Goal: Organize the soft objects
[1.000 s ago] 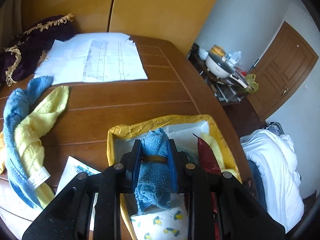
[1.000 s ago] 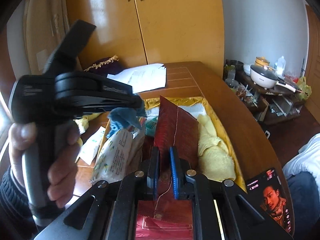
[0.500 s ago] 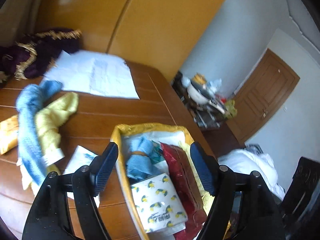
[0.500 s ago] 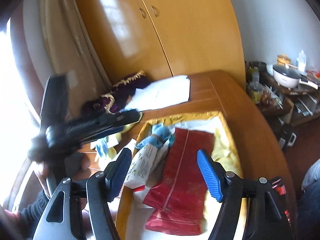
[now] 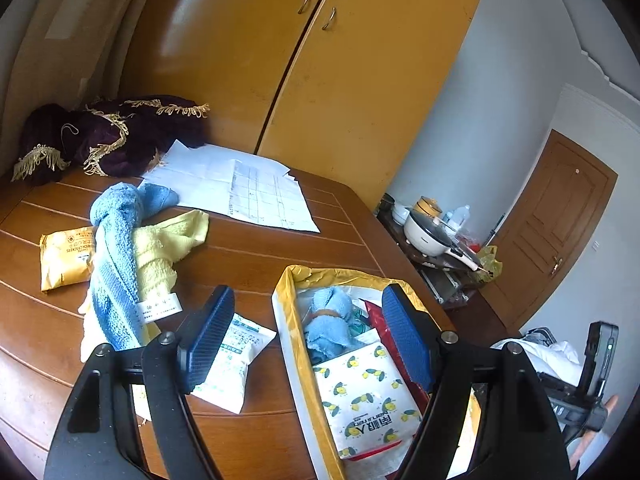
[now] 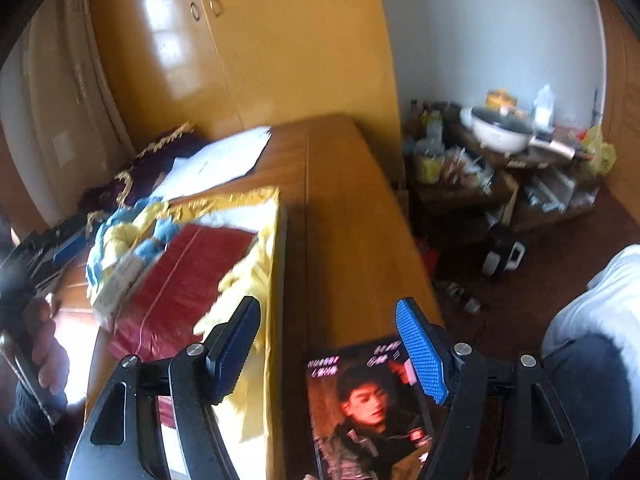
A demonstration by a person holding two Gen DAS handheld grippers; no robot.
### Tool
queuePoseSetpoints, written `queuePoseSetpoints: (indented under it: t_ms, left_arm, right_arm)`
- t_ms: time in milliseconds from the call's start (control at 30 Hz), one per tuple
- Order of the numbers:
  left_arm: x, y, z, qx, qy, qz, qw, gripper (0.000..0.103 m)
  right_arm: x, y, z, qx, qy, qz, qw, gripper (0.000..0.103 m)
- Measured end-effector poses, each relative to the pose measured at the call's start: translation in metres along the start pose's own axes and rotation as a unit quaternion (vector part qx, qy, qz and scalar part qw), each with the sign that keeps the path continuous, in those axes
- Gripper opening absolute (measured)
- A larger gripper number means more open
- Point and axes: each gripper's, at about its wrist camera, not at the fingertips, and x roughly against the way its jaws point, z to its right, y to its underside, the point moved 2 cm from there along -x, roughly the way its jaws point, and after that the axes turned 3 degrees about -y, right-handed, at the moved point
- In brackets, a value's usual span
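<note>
Both your left tool (image 5: pixel 308 336) and right tool (image 6: pixel 328 344) gape, empty. Box (image 5: pixel 285 312) holds blue cloth (image 5: pixel 328 322); twisted towels (image 5: pixel 124 248) at ten o'clock on counter (image 5: pixel 256 256) remain.

White papers (image 5: pixel 236 188) are lying spread on the wooden table (image 5: pixel 256 252), near a yellow wardrobe (image 5: pixel 320 80). A white cooking pot (image 5: pixel 426 234) is sitting on a cluttered low stand beside a brown door (image 5: pixel 560 220), and a printed card with a portrait (image 6: pixel 368 404) is resting at the table's near edge.
</note>
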Motion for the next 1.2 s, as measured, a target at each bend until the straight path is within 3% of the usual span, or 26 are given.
queuePoseSetpoints:
  t_ms: [300, 400, 500, 700, 1200]
  left_arm:
    - [-0.002, 0.003, -0.001, 0.007, 0.001, -0.008, 0.9999, 0.076]
    - [0.0, 0.002, -0.001, 0.005, 0.002, -0.004, 1.0, 0.076]
    - [0.001, 0.002, -0.001, 0.007, 0.002, -0.002, 1.0, 0.076]
    - [0.001, 0.002, 0.0, 0.007, 0.001, -0.001, 1.0, 0.076]
    - [-0.001, 0.003, -0.001, 0.01, 0.003, -0.007, 0.9999, 0.076]
  right_arm:
    - [-0.012, 0.015, -0.004, 0.008, 0.028, -0.001, 1.0, 0.073]
    - [-0.01, 0.011, 0.005, 0.015, 0.073, 0.005, 0.997, 0.073]
    - [-0.002, 0.006, 0.023, -0.008, 0.088, 0.011, 0.996, 0.073]
    - [0.02, -0.003, 0.017, -0.003, 0.077, 0.043, 0.996, 0.073]
    - [0.023, 0.012, 0.03, 0.001, 0.089, 0.014, 0.996, 0.073]
